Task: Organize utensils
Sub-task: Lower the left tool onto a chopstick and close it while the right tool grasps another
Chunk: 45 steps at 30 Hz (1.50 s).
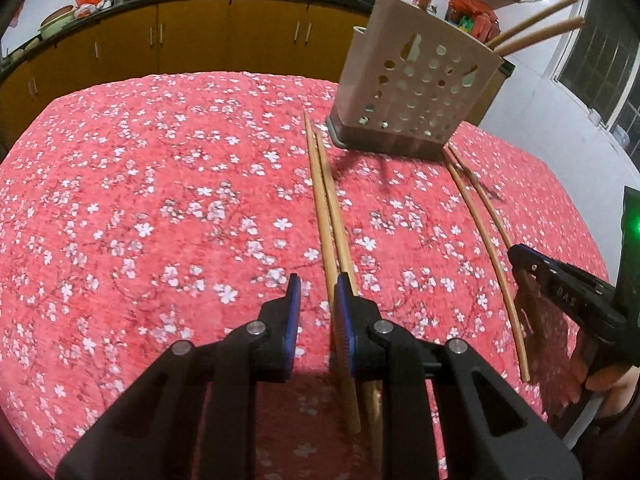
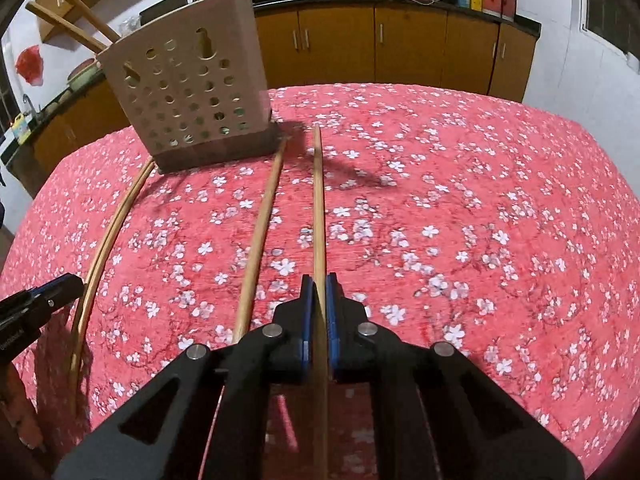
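Observation:
A beige perforated utensil holder stands at the back of the table with several wooden sticks poking out. Two pairs of wooden chopsticks lie on the red floral cloth. My left gripper hangs low over the left pair with its blue pads apart. One chopstick runs between them close to the right pad, and its twin passes under the right finger. My right gripper is shut on one chopstick of the other pair. Its partner lies just to the left.
The red flowered tablecloth covers the whole table. Orange cabinets with a dark counter, pans and jars run behind it. The left gripper shows at the left edge of the right wrist view, and the right gripper at the right edge of the left wrist view.

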Available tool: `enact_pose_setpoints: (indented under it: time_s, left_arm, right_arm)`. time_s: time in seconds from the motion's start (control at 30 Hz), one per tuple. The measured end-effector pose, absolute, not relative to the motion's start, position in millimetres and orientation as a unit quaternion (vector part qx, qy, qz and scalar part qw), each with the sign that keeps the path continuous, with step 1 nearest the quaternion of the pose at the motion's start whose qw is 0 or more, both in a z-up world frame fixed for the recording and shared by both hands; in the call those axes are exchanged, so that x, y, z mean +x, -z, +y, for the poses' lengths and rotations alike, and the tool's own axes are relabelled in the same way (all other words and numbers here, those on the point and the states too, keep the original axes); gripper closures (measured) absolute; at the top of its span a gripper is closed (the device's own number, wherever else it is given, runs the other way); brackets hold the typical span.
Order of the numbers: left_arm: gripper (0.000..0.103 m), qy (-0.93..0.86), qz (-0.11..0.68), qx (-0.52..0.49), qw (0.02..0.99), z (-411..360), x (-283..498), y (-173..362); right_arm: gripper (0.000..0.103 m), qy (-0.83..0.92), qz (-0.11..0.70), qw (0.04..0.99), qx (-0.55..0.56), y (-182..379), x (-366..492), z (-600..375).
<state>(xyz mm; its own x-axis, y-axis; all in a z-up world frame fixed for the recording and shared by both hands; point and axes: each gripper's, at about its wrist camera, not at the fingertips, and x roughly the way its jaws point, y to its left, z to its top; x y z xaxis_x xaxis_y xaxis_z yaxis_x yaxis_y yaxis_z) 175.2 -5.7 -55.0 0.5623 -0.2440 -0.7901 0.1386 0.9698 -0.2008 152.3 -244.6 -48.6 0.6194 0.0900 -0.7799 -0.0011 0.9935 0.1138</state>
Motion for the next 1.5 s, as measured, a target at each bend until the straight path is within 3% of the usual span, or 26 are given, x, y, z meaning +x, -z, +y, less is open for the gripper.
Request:
enact_pose_setpoints:
  time_s: [0.43, 0.57, 0.93, 1.5]
  left_arm:
    - [0.086, 0.087, 0.438, 0.005, 0.895, -25, 176, 65]
    - [0.095, 0.073, 0.431, 0.025, 0.899, -26, 176, 66]
    - [0.095, 0.035, 0.436, -0.033, 0.899, 31, 195, 62]
    - [0.093, 0.043, 0.431, -0.061, 0.899, 35, 189, 62]
  right_arm:
    - [0.095, -0.038, 0.435, 0.897, 0.061, 45, 141, -246]
    - [0.095, -0.039, 0.433, 0.899, 0.053, 43, 139, -246]
    - [0.095, -0.024, 0.425, 0.904, 0.05, 45, 157, -256]
    - [0.094, -0.027, 0.425, 0.903, 0.06, 46, 157, -257]
